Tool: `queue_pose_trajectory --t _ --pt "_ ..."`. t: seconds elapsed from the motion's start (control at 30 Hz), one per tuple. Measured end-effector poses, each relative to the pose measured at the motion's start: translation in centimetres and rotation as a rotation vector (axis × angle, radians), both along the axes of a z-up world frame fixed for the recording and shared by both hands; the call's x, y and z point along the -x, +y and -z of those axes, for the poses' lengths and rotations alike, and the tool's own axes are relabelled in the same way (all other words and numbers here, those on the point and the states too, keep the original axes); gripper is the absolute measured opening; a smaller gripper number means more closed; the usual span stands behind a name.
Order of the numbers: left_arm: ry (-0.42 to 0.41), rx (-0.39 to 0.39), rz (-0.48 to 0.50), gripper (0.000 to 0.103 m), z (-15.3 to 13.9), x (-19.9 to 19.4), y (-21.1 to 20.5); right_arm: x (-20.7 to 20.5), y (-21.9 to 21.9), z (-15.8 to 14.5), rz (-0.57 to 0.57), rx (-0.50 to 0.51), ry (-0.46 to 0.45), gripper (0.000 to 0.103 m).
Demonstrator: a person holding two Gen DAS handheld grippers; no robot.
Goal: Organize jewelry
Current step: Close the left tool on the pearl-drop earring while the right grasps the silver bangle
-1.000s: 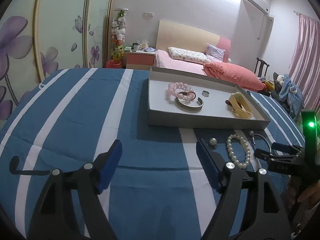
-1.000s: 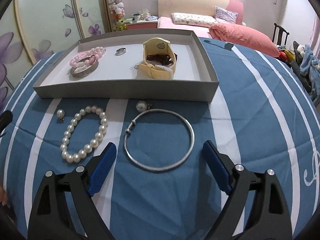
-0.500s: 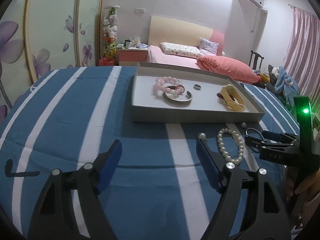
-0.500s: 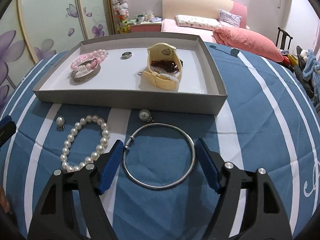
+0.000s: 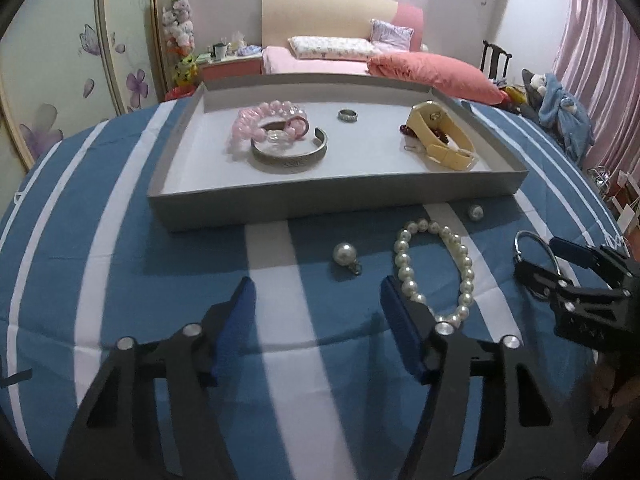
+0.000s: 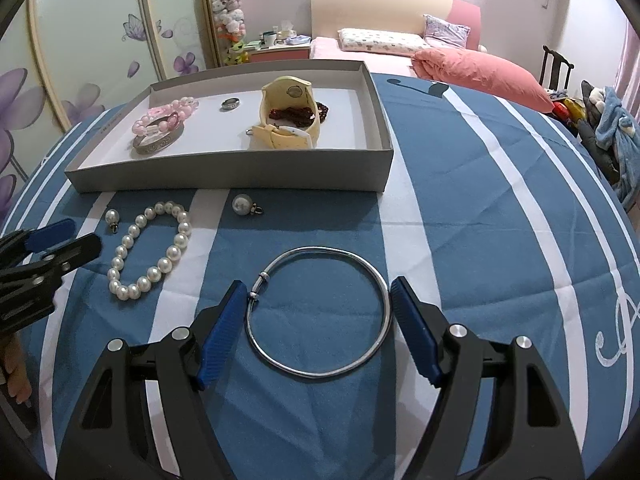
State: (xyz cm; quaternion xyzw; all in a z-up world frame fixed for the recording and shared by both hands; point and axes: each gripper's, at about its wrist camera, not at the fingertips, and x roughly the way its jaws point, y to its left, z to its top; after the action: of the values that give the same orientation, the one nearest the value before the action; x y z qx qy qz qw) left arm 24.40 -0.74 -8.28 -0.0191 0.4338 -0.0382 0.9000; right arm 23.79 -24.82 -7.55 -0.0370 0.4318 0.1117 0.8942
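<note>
A grey tray [image 5: 320, 204] [image 6: 228, 178] on the blue striped cloth holds a pink bead bracelet [image 5: 264, 118], a silver cuff [image 5: 290, 156], a ring [image 5: 347, 115] and a cream watch [image 5: 442, 138]. In front of it lie a pearl bracelet [image 5: 434, 272] [image 6: 150, 250], two loose pearl pendants [image 5: 346, 256] [image 6: 243, 205] and a thin silver hoop bangle [image 6: 320, 312]. My right gripper [image 6: 318, 312] [image 5: 560, 256] is open, its fingers on either side of the bangle. My left gripper [image 5: 316, 312] [image 6: 56, 236] is open and empty, just left of the pearl bracelet.
The table is covered with a blue cloth with white stripes [image 6: 500, 220]. Beyond it stand a bed with pink bedding [image 5: 432, 70], a nightstand [image 6: 280, 50] and floral wardrobe doors [image 6: 80, 60]. A chair with clothes [image 6: 608, 128] is at the right.
Both grippers have moved forward. The right gripper's fingers have come down around the silver bangle and narrowed. The left gripper has neared the pearl bracelet and loose pearl.
</note>
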Motion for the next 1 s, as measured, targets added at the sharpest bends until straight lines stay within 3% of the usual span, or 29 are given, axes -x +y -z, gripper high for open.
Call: queue_pose_trajectory --t 0.37,0.53,0.63,1.0 --pt "0.002 -0.023 -0.006 0.045 0.0 -2.2 -1.7 0.0 0.0 0.0 -0.002 -0.003 0.001 0.074" --pt "0.0 -0.021 -0.014 0.03 -0.1 -2.4 -1.7 0.0 0.0 0.0 -0.002 -0.002 0.001 0.074" --pt "0.0 -0.021 -0.012 0.016 -0.1 -2.4 -1.7 0.0 0.0 0.0 -0.001 -0.002 0.001 0.074" --pt "0.0 0.014 -0.021 0.014 -0.2 -1.9 -0.7 -0.1 0.1 0.0 -0.004 0.0 0.001 0.074"
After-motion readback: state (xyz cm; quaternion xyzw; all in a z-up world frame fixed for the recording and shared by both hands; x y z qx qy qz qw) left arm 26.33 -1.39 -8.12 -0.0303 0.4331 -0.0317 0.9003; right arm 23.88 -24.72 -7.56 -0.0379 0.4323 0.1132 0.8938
